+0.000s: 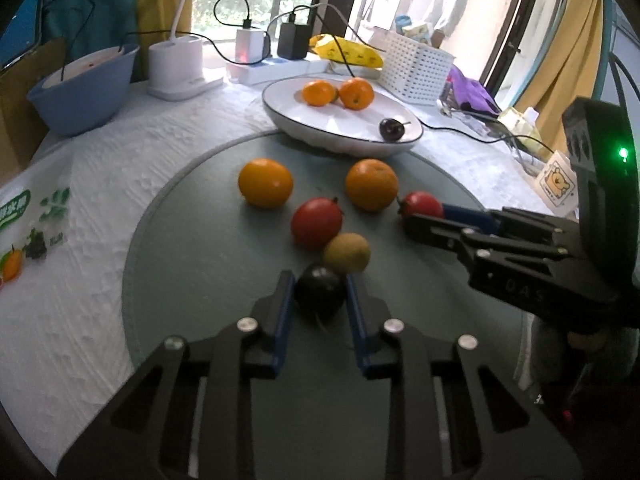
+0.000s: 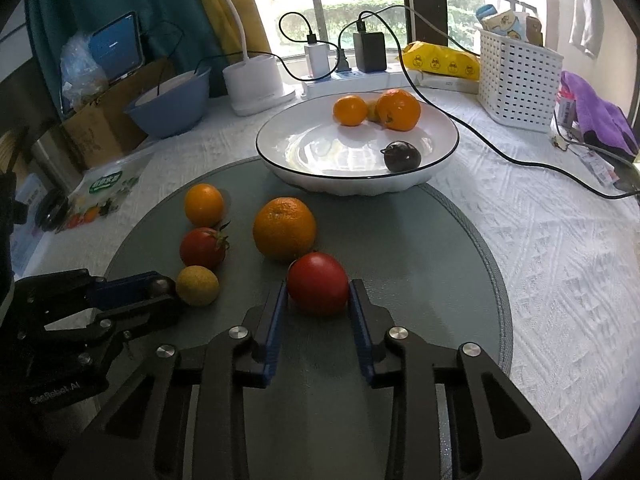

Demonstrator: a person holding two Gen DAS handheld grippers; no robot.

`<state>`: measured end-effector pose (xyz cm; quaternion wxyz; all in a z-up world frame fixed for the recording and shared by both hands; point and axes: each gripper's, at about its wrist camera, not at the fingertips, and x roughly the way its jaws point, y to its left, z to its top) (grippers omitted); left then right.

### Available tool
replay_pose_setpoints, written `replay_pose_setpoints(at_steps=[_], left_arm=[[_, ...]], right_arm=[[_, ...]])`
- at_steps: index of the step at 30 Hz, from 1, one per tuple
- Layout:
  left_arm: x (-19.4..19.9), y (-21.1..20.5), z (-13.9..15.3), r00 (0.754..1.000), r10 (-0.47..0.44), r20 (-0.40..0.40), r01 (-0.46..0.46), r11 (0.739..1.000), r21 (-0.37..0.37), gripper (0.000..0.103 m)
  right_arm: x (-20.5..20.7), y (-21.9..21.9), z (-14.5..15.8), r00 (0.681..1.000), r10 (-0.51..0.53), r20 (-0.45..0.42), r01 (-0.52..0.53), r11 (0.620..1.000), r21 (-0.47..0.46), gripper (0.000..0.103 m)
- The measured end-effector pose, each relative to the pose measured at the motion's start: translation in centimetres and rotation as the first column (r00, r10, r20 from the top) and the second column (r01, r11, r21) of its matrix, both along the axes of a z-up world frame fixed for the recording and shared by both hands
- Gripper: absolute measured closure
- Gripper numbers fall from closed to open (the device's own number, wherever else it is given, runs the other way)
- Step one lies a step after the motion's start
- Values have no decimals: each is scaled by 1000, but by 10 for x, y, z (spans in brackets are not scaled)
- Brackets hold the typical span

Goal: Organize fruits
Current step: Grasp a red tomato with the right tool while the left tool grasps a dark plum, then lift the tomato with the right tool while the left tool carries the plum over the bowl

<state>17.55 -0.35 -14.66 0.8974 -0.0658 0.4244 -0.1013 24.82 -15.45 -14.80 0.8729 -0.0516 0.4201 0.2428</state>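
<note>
My left gripper point(image 1: 320, 286) is shut on a dark cherry point(image 1: 320, 295) on the grey round mat point(image 1: 192, 280). My right gripper point(image 2: 318, 292) is shut on a red tomato point(image 2: 318, 283), also seen in the left wrist view point(image 1: 423, 205). On the mat lie two oranges point(image 1: 265, 182) point(image 1: 371, 184), another red tomato point(image 1: 316, 222) and a small yellow-green fruit point(image 1: 346, 253). The white plate point(image 2: 280, 152) behind holds two oranges point(image 2: 399, 109) point(image 2: 350, 110) and a dark cherry point(image 2: 403, 156).
A blue bowl point(image 2: 172, 106) and a white lamp base point(image 2: 256, 84) stand at the back left. A power strip with chargers point(image 2: 348, 72), a yellow packet point(image 2: 440, 60) and a white basket point(image 2: 520, 80) line the back. A black cable point(image 2: 520, 160) crosses the white cloth at right.
</note>
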Motion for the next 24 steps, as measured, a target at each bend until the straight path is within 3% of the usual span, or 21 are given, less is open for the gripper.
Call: replay_pose_setpoints(at_steps=[24], left_arm=[[-24,1,31,995,-13,101,12,1000,11,76]], right_arm=[[-29,0,27,996,-2,84,1,1000,9,70]])
